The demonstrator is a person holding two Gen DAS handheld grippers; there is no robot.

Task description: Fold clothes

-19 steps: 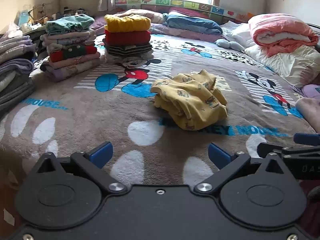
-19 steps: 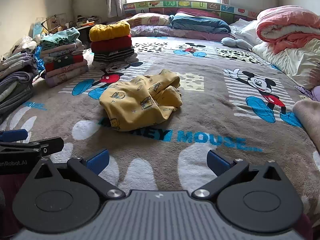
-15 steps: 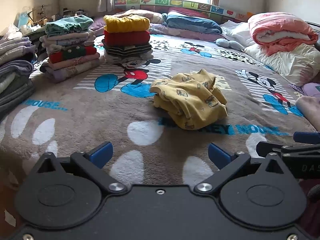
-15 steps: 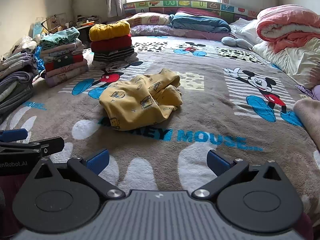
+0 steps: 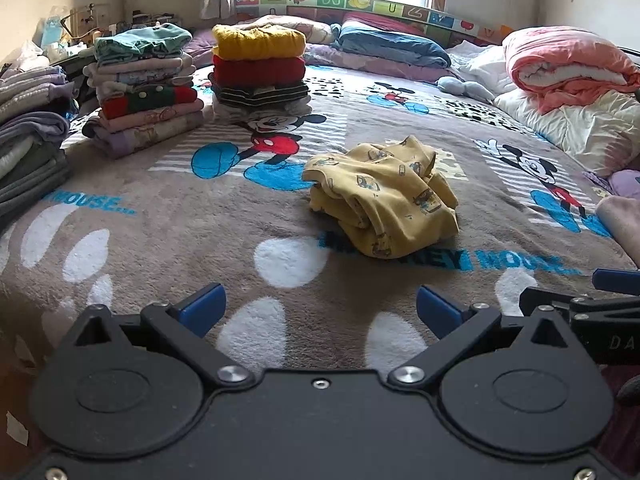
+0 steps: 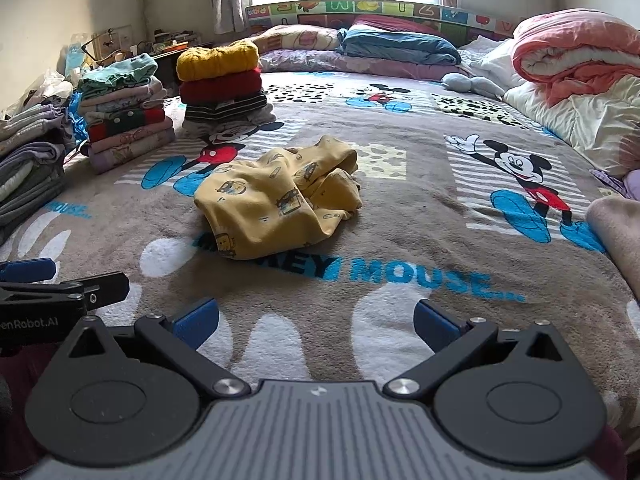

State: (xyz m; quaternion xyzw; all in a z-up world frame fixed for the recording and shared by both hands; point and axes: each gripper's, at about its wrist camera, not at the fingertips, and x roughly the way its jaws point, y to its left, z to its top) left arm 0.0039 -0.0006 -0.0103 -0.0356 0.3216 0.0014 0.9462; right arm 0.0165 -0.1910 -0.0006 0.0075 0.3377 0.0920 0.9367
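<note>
Left wrist view, left gripper angled down over the blanket, jaws wide apart, empty; right gripper alongside, likewise spread, empty; crumpled yellow garment lying ahead, untouched

- A bed spread with a cartoon-mouse blanket.
- A crumpled yellow garment lies mid-bed.
- Folded clothes stacks stand at the far left.
- Pillows and a rolled pink quilt line the far side.

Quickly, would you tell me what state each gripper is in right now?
Left gripper: open, holding nothing.
Right gripper: open, holding nothing.
</note>
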